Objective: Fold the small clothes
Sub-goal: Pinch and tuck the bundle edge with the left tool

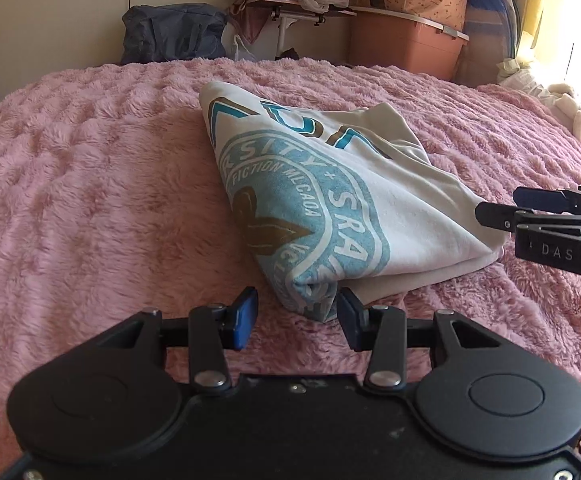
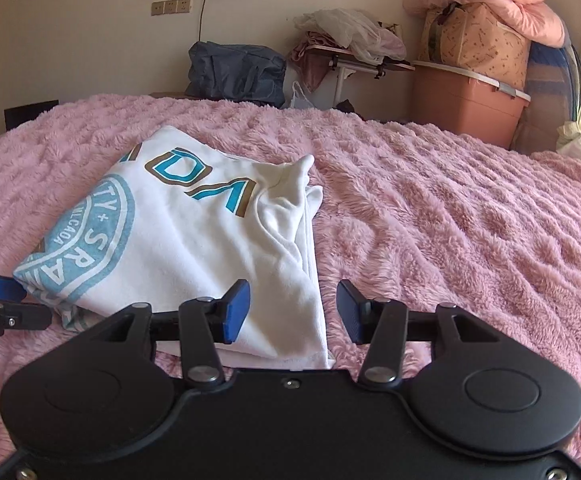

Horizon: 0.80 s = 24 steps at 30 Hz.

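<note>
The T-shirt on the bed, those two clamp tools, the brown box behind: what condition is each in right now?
White T-shirt: folded into a bundle, lying on the pink blanket, one corner rumpled.
Left gripper: open, nothing gripped, shirt corner between its fingers.
Right gripper: open, over the shirt's near edge.
Brown storage box: lid on, a bag stacked on top.

The shirt (image 2: 194,240) is white with a light-blue round badge print and teal letters edged in brown. The blanket (image 2: 450,220) is fluffy pink. Both grippers (image 1: 297,316) (image 2: 293,310) are black with blue pads (image 2: 236,310).
</note>
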Motion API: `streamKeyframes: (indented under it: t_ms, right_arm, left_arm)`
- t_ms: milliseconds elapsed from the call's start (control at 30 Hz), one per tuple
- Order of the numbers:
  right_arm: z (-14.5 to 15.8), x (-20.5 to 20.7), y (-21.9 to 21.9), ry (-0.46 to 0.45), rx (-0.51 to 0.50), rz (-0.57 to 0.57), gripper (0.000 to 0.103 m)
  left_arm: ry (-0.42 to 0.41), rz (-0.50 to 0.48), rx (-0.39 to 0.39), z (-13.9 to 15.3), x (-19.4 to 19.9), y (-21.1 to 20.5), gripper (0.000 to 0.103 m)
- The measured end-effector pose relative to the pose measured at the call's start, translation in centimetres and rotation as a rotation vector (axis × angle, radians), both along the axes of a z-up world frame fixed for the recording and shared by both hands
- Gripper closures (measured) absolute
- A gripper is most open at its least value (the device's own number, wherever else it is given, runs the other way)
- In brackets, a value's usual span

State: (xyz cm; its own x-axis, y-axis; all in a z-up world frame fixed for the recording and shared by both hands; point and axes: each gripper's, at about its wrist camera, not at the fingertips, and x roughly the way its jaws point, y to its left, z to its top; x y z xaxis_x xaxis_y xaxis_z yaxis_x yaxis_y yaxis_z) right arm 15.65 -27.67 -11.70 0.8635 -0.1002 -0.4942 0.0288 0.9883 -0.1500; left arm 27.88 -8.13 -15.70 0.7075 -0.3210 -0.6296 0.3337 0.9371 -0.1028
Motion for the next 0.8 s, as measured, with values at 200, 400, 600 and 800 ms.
streamKeyframes:
  t_ms: [200,400,600,800]
  right_arm:
    - [-0.9,0.6,0.8,0.012,-0.035,0.038,0.047]
    - [-1.4,1.3,1.1,0.018,-0.033,0.029,0.045]
    - [-1.9,2.4,0.3,0.058,-0.001,-0.002,0.039]
    - [-3.4,2.6,-0.4,0.109,0.035,0.005,0.055]
  left_arm:
    - [-0.002,0.044,0.008,-0.6,1.0,-0.8,0.057]
    - [0.046,0.063,-0.008,-1.1,2.0,-1.0,0.057]
    - [0.039,0.06,-0.017,-1.0,1.9,-1.1,0.063]
    - [0.004,0.116,0.073,-1.0,1.4,-1.0,0.083]
